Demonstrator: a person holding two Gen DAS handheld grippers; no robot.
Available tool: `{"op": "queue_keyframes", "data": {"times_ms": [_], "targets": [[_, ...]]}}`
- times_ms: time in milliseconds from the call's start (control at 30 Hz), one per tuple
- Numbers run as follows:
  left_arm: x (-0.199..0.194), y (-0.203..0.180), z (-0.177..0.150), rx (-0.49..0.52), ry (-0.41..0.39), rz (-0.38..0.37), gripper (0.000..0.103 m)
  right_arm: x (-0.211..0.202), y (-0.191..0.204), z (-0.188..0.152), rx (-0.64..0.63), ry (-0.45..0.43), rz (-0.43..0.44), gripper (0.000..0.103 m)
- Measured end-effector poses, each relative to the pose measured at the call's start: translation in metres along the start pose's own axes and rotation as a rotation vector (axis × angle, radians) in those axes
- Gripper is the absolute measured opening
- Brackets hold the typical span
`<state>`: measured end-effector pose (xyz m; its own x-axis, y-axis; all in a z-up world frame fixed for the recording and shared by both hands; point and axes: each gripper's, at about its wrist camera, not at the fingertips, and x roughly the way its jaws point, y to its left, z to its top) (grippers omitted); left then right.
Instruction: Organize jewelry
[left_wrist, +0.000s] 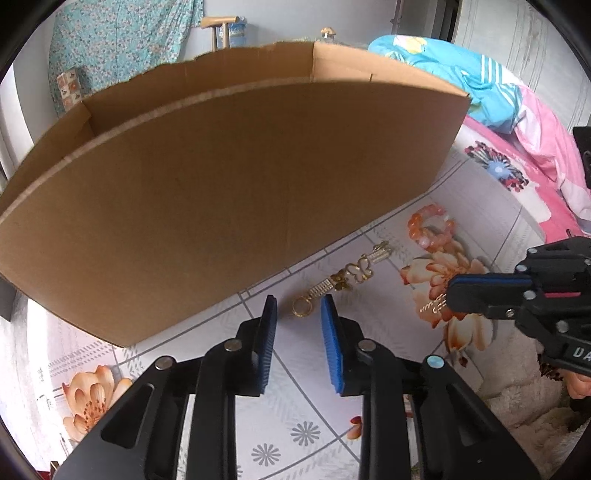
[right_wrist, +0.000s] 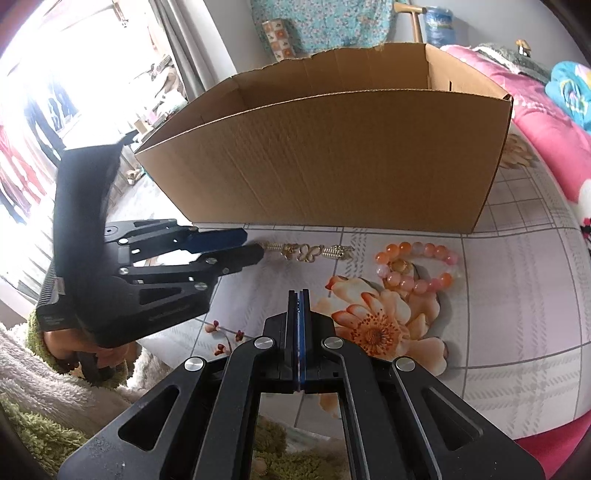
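Observation:
A gold chain bracelet (left_wrist: 343, 281) with a butterfly charm lies on the floral tablecloth in front of an open cardboard box (left_wrist: 229, 192). My left gripper (left_wrist: 298, 308) is open, its blue pads either side of the chain's ring end. In the right wrist view the bracelet (right_wrist: 308, 252) lies just past the left gripper (right_wrist: 251, 245). An orange and pink bead bracelet (left_wrist: 432, 227), also in the right wrist view (right_wrist: 417, 269), lies to the right. My right gripper (right_wrist: 300, 295) is shut, with a thin gold chain (left_wrist: 436, 305) hanging at its tips (left_wrist: 452, 295).
The box (right_wrist: 332, 155) stands at the back of the tablecloth (right_wrist: 517, 295). A pink quilt (right_wrist: 546, 122) and blue bedding (left_wrist: 461, 70) lie to the right. A green and white fluffy sleeve (right_wrist: 44, 387) is at the lower left.

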<state>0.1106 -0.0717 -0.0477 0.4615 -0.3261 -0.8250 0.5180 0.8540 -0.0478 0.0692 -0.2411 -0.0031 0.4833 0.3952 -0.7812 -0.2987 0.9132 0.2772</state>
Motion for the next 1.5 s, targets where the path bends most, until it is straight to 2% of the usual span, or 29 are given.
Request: {"op": "queue_keyframes", "data": {"times_ms": [167,233,300,600,933,1067,1167,1233,1267,1300,1500], "targets": [[0.002,-0.002,0.001,0.036,-0.008,0.019,0.009,0.005,0.002,-0.004,0.007,-0.002,0.0,0.0],[0.003,-0.003,0.002,0.044,-0.008,0.017,0.009,0.007,0.001,-0.002,0.01,-0.003,-0.001,0.0],[0.002,-0.004,0.002,0.054,-0.013,0.018,0.003,0.009,0.002,-0.002,0.012,-0.006,-0.004,0.0],[-0.002,-0.008,-0.002,0.075,-0.016,0.013,0.0,0.004,0.0,-0.002,0.022,-0.02,-0.016,0.0],[-0.022,-0.007,-0.006,0.039,-0.064,-0.004,0.0,-0.005,0.005,-0.007,0.02,-0.044,-0.014,0.0],[-0.024,-0.003,-0.008,0.019,-0.055,-0.007,0.0,-0.006,0.009,-0.008,0.014,-0.046,-0.004,0.0],[-0.021,-0.001,-0.006,-0.019,-0.038,-0.017,0.001,-0.005,0.012,-0.009,0.007,-0.048,0.0,0.0],[-0.019,0.003,-0.005,-0.05,-0.025,-0.052,0.013,-0.005,0.014,-0.009,0.003,-0.05,0.002,0.0],[-0.018,0.004,-0.005,-0.062,-0.024,-0.052,0.024,-0.005,0.015,-0.009,0.003,-0.051,0.003,0.0],[-0.017,0.004,-0.004,-0.065,-0.026,-0.047,0.029,-0.005,0.016,-0.009,0.003,-0.052,0.004,0.0],[-0.006,0.0,0.001,-0.073,0.006,-0.038,0.029,-0.004,0.016,-0.009,0.011,-0.058,0.0,0.0]]}}
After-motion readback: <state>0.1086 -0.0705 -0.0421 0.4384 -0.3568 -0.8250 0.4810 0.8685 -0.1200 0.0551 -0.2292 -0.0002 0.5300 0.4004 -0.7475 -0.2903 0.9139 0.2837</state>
